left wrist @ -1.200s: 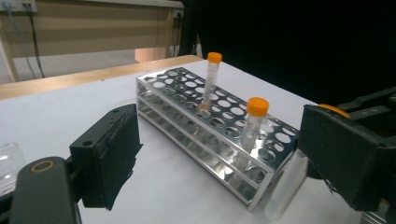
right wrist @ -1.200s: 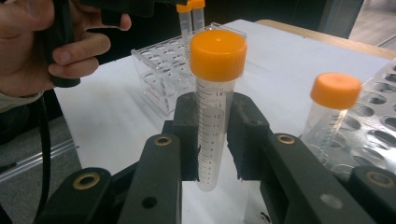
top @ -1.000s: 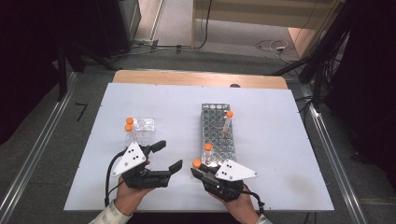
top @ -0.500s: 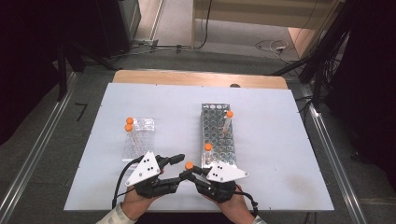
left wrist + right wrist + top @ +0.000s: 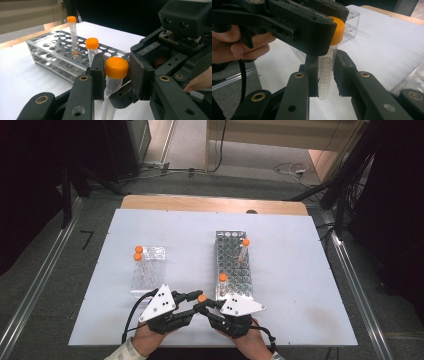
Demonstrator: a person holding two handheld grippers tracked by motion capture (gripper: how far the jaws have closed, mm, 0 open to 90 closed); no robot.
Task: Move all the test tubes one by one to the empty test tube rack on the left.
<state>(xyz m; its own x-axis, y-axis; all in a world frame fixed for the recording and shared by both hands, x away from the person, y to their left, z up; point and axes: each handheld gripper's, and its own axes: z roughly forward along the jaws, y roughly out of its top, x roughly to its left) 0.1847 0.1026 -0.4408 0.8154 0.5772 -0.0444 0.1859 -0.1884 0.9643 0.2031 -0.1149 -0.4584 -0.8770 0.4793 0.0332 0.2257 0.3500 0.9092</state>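
A clear tube with an orange cap (image 5: 202, 298) stands upright near the table's front edge, held between both grippers. My right gripper (image 5: 325, 77) is shut on the tube's graduated body (image 5: 324, 72). My left gripper (image 5: 116, 75) has just been closing, and its pads now press on the orange cap (image 5: 116, 67) from both sides. In the high view the left gripper (image 5: 196, 299) and right gripper (image 5: 206, 305) meet tip to tip. Behind them lies a metal tube rack (image 5: 234, 251) holding two orange-capped tubes (image 5: 222, 279) (image 5: 244, 243).
A clear plastic rack (image 5: 150, 272) sits at the left with two orange-capped tubes (image 5: 138, 253) at its far end. The white table (image 5: 300, 285) ends at a wooden strip (image 5: 210, 204) at the back. Cables trail on the floor beyond.
My left gripper has swung right to meet the right gripper, and its jaws have closed on the tube's cap. The right gripper has kept hold of the tube.
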